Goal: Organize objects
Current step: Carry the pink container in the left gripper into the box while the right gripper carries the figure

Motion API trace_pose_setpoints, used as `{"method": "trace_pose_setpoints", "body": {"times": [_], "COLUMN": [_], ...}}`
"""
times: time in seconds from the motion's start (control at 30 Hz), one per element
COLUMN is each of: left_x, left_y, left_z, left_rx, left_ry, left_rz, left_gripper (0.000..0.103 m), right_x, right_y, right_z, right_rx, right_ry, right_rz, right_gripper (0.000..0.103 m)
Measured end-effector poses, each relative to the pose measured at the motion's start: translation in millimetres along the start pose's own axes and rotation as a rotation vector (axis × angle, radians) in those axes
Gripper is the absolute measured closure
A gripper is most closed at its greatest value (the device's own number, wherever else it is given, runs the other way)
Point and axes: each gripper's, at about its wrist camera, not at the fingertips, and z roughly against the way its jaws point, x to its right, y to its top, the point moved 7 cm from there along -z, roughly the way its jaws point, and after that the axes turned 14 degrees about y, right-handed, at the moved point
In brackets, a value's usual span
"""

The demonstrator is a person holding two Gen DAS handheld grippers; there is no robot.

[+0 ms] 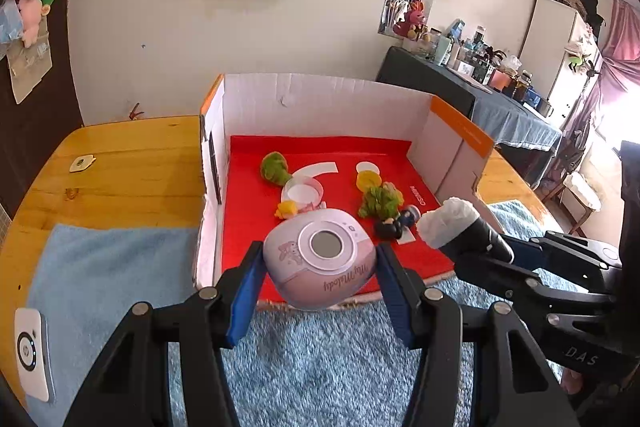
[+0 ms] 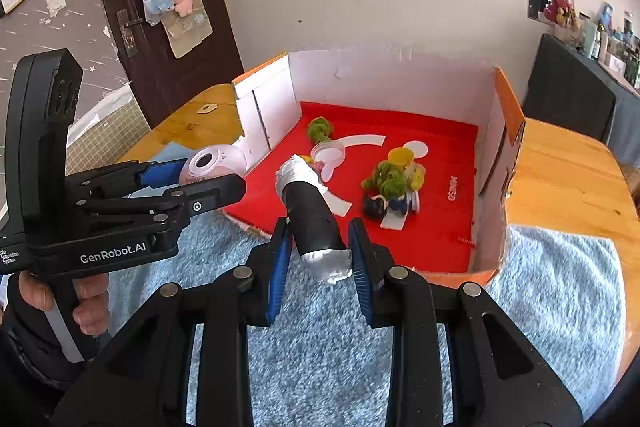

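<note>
Left claw pinches the rounded pink plastic gadget at frame centre; right claw pinches the black tape-ended cylinder. Either smooth curved body may slip before clearing the red-floored cardboard box.

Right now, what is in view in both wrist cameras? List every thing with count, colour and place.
Speaker: one, pale pink, held by left gripper before the box.
Cylinder: one, black with white-wrapped ends, held by right gripper.
Box: one, white cardboard, orange edges, red floor, open toward the camera, on table.
Small toys: several, green, yellow, dark, on the red floor.
Towel: one, blue, under the box front.
Table: one, wooden.
White device: one, on the towel's left end.
Left gripper: black, blue pads.
Right gripper: same.
</note>
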Motion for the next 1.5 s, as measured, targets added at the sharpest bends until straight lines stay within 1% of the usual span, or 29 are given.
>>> {"method": "trace_pose_setpoints", "body": {"times": [0.2, 0.4, 0.67, 0.97, 1.5], "left_x": [3.6, 7.1, 11.5, 16.1, 14.0], "left_y": [10.3, 13.2, 3.2, -6.2, -9.6], "left_z": [-12.0, -27.1, -47.6, -58.7, -76.7], "left_rx": [-0.012, -0.045, -0.117, -0.165, -0.194], "left_ry": [-0.003, -0.017, -0.040, -0.055, -0.045], "left_rz": [-0.006, -0.014, -0.020, -0.037, -0.035], "left_gripper": [0.046, 0.046, 0.046, 0.046, 0.046], "right_x": [10.2, 20.6, 31.9, 37.0, 53.1], "right_y": [8.9, 10.5, 4.8, -3.2, -10.6], "right_z": [-5.6, -17.9, -38.9, -53.8, -69.4], "right_rx": [-0.010, -0.044, -0.103, -0.162, -0.206], "right_ry": [-0.009, -0.006, 0.001, -0.006, -0.017], "right_rz": [-0.005, -0.021, -0.046, -0.046, -0.075], "right_gripper": [0.075, 0.075, 0.075, 0.075, 0.075]}}
